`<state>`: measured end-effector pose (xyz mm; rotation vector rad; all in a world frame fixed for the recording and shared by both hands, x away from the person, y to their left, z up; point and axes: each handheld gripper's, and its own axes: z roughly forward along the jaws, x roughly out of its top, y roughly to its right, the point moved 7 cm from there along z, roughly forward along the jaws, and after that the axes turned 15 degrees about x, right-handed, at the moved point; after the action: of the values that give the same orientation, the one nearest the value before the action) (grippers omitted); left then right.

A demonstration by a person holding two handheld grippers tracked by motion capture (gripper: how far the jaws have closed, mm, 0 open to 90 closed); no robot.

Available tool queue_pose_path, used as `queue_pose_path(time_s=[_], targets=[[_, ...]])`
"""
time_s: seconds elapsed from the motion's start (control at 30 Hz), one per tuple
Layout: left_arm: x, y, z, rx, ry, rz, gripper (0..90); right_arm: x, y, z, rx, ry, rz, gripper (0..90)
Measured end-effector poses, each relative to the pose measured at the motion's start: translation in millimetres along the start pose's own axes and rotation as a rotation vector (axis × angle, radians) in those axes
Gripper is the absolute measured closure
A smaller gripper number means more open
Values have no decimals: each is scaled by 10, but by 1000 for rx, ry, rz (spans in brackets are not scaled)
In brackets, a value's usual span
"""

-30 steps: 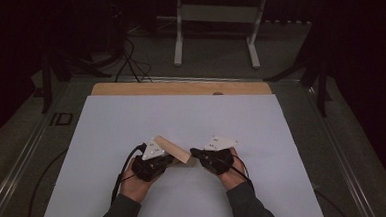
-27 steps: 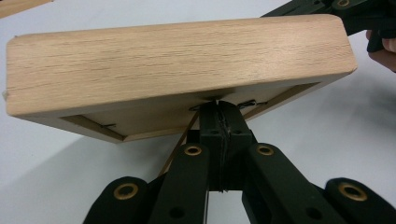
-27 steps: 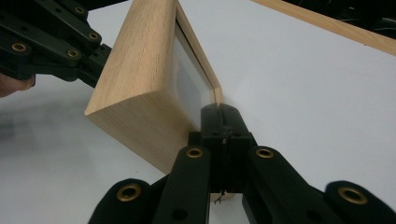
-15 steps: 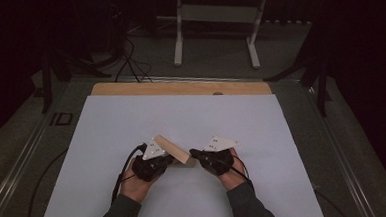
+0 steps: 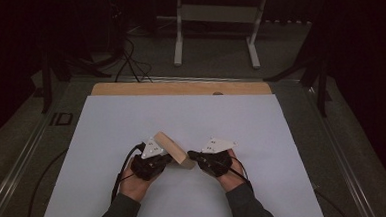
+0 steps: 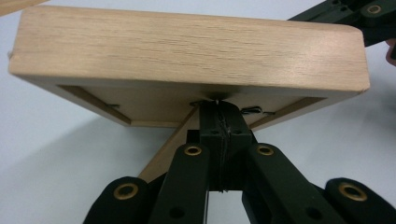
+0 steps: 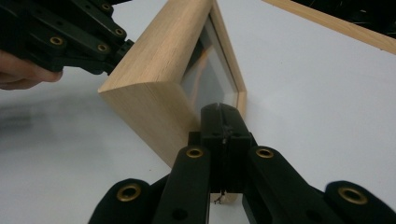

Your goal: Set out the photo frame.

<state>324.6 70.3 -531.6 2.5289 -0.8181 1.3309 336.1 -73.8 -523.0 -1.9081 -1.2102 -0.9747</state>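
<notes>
A light wooden picture frame (image 5: 173,150) stands tilted on edge on the white sheet, between my two grippers. My left gripper (image 5: 166,160) is shut, its tips against the frame's recessed back (image 6: 154,105), beside a small metal tab (image 6: 252,110). My right gripper (image 5: 191,154) is shut too, its tips resting against the front of the frame (image 7: 159,88), at the lower edge of the glass pane (image 7: 205,84). In the right gripper view the left gripper (image 7: 114,44) touches the frame's far side. Whether either pair of jaws pinches anything I cannot tell.
The white sheet (image 5: 131,121) covers most of the table, with a wooden strip (image 5: 180,88) along its far edge. Beyond it a pale stand (image 5: 216,17) and cables (image 5: 128,57) sit on the dark floor. A cable (image 5: 122,175) trails from the left gripper.
</notes>
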Motion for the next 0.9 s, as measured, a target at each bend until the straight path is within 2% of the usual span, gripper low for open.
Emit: queue_pose_path(time_s=[0.9], targets=[[-24, -62, 55, 5, -13, -10, 890, -19, -75, 71, 32, -20, -13, 897]])
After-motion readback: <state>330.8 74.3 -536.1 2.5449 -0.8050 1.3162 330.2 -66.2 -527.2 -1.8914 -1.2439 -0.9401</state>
